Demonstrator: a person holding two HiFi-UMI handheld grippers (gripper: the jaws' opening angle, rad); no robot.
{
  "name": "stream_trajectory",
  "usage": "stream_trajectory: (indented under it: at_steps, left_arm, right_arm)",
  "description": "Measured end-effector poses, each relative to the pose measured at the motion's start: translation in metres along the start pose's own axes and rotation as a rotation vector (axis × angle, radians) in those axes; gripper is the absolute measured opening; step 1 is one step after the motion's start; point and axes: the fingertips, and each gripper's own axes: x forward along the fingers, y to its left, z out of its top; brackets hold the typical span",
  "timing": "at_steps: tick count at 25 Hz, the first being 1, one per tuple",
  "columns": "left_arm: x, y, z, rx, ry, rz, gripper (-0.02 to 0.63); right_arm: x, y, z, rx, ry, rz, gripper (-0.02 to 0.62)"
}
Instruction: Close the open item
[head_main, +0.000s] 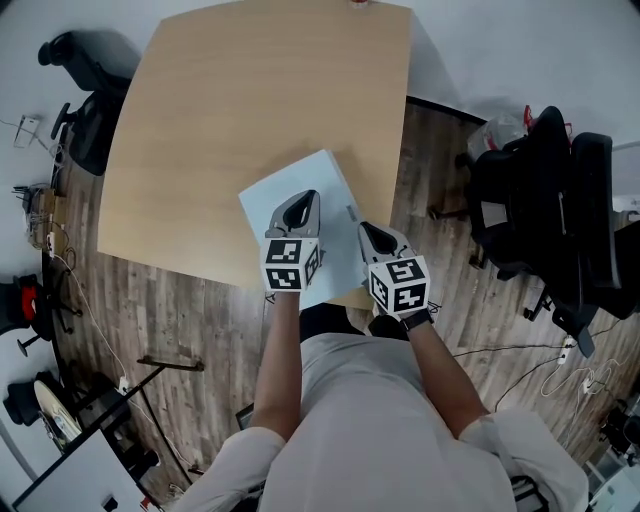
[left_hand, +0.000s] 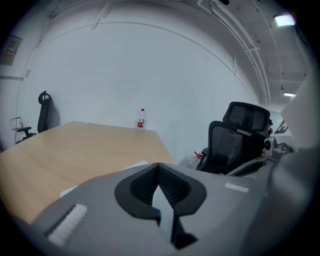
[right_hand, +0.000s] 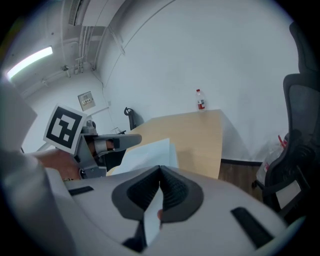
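A pale blue flat item, like a folder or thin book (head_main: 300, 190), lies on the wooden table (head_main: 250, 90) near its front edge. My left gripper (head_main: 312, 196) hovers over the item's near half with its jaws shut, tips touching. My right gripper (head_main: 364, 228) is at the item's right edge, also shut. In the left gripper view the jaw tips (left_hand: 159, 164) meet, and an edge of the pale item (left_hand: 72, 190) shows below left. The right gripper view has its tips (right_hand: 160, 167) together, with the pale item (right_hand: 150, 150) just beyond them. Whether either gripper touches it I cannot tell.
A small red-labelled bottle (left_hand: 141, 119) stands at the table's far edge, also in the right gripper view (right_hand: 200, 100). Black office chairs stand right of the table (head_main: 545, 215) and at its far left (head_main: 85, 110). Cables and gear lie on the floor at the left (head_main: 40, 300).
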Motion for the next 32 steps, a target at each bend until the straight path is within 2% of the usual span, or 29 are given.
stream_trajectory:
  at_steps: [8,17,24,32]
  left_arm:
    - [0.03,0.001,-0.007,0.033,0.081,-0.032,0.009]
    - [0.047,0.004,-0.022,0.066,0.164,-0.046,0.009]
    - [0.055,0.007,-0.026,0.088,0.18,-0.05,0.009]
    - [0.062,0.006,-0.032,0.092,0.219,-0.066,0.009]
  right_arm:
    - [0.016,-0.005,-0.012,0.019,0.11,0.032,0.012]
    - [0.028,0.001,-0.022,0.019,0.189,0.062,0.012]
    - [0.034,-0.003,-0.033,0.033,0.26,0.057,0.012]
    - [0.037,-0.006,-0.041,0.043,0.294,0.056,0.012]
